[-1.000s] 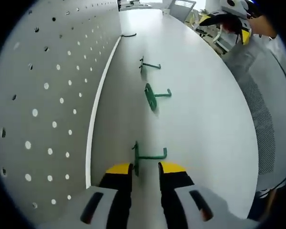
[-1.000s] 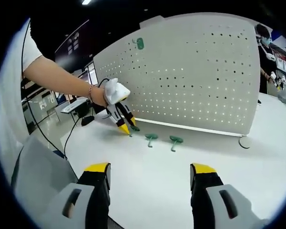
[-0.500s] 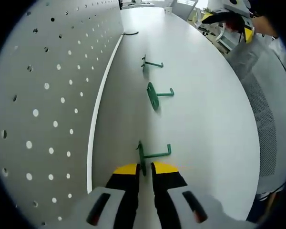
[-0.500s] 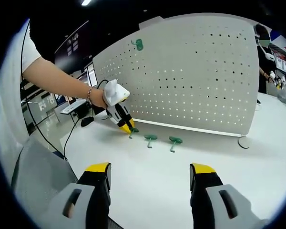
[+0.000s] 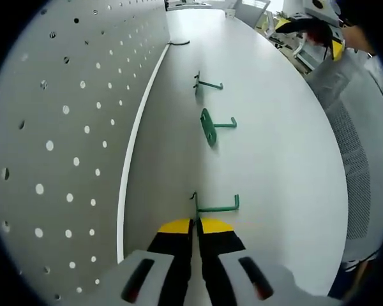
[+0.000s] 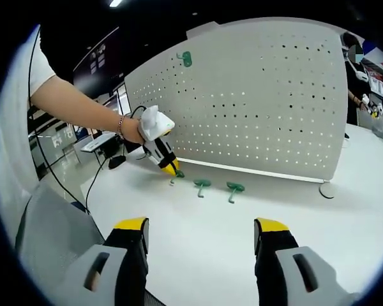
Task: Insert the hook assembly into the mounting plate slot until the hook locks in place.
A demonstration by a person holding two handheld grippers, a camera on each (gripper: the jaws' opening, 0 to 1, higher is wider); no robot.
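Note:
In the left gripper view my left gripper is shut on the base plate of the nearest green hook, whose arm sticks out to the right over the white table. Two more green hooks, one in the middle and one farther off, lie beyond it along the white pegboard. In the right gripper view the left gripper pinches that hook near the pegboard, with two hooks to its right. Another green hook hangs high on the pegboard. My right gripper is open over bare table.
The pegboard stands upright on the table with a round foot at its right end. A black cable lies at the board's far end. A grey mesh chair sits beside the table edge, and a person stands behind the board's right side.
My left gripper's jaws have come together on the nearest hook's plate, from standing apart around it. The right gripper has stayed still and open.

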